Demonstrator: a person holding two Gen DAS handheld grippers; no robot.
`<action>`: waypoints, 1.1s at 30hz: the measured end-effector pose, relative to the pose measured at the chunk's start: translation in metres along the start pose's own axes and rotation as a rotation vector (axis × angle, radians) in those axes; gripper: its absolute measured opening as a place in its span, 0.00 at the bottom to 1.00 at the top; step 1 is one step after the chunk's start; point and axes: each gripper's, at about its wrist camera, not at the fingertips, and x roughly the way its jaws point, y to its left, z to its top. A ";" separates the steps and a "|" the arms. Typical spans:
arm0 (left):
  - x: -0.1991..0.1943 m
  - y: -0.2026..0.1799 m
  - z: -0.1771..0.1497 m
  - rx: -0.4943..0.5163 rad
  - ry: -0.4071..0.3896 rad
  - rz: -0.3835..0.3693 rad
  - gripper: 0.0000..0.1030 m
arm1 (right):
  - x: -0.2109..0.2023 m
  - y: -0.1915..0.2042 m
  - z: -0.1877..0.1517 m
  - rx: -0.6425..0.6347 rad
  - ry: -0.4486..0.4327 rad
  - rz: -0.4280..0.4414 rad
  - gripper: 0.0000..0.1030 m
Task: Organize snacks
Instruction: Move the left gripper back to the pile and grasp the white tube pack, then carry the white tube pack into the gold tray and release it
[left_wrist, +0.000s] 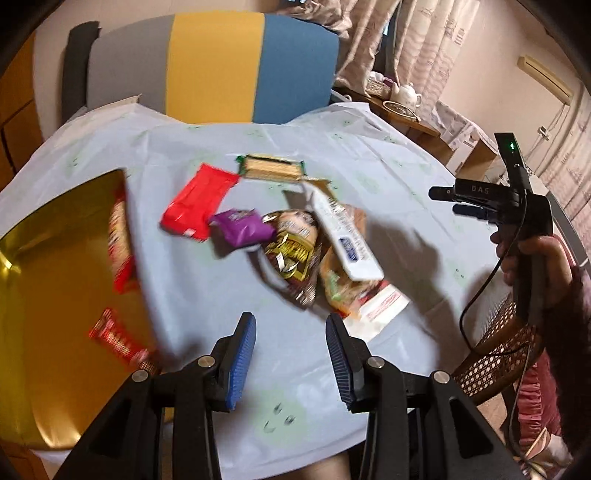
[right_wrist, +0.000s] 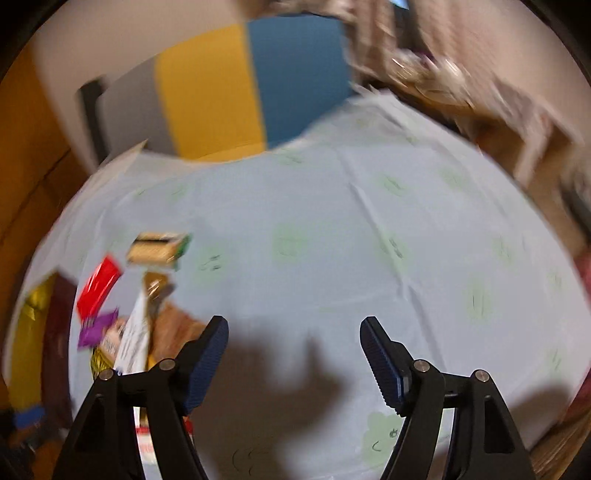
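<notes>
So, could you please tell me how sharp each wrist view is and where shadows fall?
Left wrist view: mildly blurred, the red packet and purple packet readable, shadow on the tablecloth right of the pile. Right wrist view: heavily smeared, a dark shadow between the open right gripper fingers. Both bend at the fisheye rim.

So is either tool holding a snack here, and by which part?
Nothing is held. The left tool and right tool are both open and empty above the tablecloth; the snack pile lies untouched.
</notes>
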 end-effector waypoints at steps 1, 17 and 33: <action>0.003 -0.004 0.005 0.003 0.007 -0.005 0.39 | 0.002 -0.008 0.002 0.051 0.007 0.012 0.72; 0.109 -0.056 0.100 0.039 0.186 0.018 0.41 | -0.002 -0.021 0.003 0.139 -0.002 0.083 0.79; 0.162 -0.066 0.113 0.102 0.226 0.076 0.43 | 0.001 -0.009 0.003 0.075 0.013 0.094 0.79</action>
